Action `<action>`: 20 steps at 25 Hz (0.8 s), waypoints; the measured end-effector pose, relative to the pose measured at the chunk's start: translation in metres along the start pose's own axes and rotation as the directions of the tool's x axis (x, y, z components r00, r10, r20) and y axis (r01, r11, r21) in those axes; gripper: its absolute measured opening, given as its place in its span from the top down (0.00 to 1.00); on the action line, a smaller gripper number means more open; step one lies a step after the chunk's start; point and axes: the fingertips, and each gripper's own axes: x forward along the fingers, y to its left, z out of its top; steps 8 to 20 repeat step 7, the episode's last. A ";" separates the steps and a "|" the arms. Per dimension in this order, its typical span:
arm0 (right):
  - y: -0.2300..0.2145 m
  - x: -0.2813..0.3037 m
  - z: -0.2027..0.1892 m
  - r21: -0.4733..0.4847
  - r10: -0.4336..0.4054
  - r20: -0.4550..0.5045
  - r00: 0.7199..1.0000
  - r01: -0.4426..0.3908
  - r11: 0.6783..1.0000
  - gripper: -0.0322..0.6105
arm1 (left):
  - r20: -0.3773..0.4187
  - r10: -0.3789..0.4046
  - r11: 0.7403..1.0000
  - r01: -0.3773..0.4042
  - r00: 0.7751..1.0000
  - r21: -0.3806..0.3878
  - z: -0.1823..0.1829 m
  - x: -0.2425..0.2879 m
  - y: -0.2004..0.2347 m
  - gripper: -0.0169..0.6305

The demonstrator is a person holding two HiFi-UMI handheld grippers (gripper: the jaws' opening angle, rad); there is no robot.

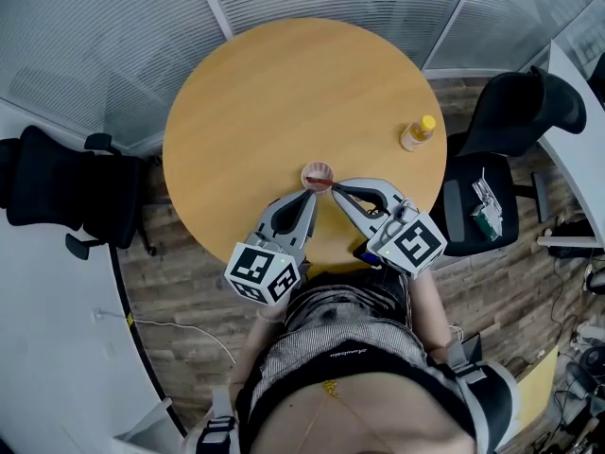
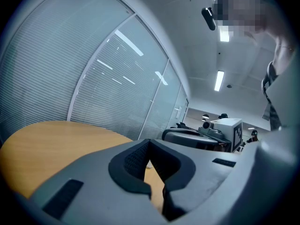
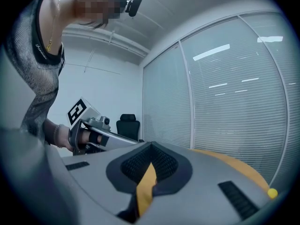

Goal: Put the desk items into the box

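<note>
Yellow-capped bottle point(image 1: 417, 133) upright on table point(image 1: 246, 102)

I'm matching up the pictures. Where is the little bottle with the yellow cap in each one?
Head view: the bottle stands on the right side of the table, near the edge.
Left gripper view: not in it.
Right gripper view: only a yellow dot, likely its cap, at the bottom right.
Shared landmark: the round wooden table.
</note>
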 end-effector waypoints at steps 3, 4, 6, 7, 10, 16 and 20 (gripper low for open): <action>0.000 0.001 -0.002 -0.020 0.004 0.008 1.000 -0.004 1.000 0.92 | -0.003 -0.001 1.000 0.001 1.000 -0.003 -0.002 0.000 0.001 0.97; 0.001 0.002 -0.002 -0.031 0.006 0.012 1.000 -0.005 1.000 0.92 | -0.004 -0.002 1.000 0.002 1.000 -0.004 -0.003 -0.001 0.001 0.97; 0.001 0.002 -0.002 -0.040 0.004 0.012 1.000 -0.003 0.999 0.92 | -0.005 -0.002 1.000 0.002 1.000 -0.006 -0.003 -0.002 0.002 0.97; 0.001 0.003 -0.002 -0.044 0.002 0.010 1.000 -0.002 0.999 0.92 | -0.005 -0.002 1.000 0.001 1.000 -0.007 -0.004 -0.002 0.002 0.97; 0.001 0.003 -0.002 -0.044 0.002 0.010 1.000 -0.002 0.999 0.92 | -0.005 -0.002 1.000 0.001 1.000 -0.007 -0.004 -0.002 0.002 0.97; 0.001 0.003 -0.002 -0.044 0.002 0.010 1.000 -0.002 0.999 0.92 | -0.005 -0.002 1.000 0.001 1.000 -0.007 -0.004 -0.002 0.002 0.97; 0.001 0.003 -0.002 -0.044 0.002 0.010 1.000 -0.002 0.999 0.92 | -0.005 -0.002 1.000 0.001 1.000 -0.007 -0.004 -0.002 0.002 0.97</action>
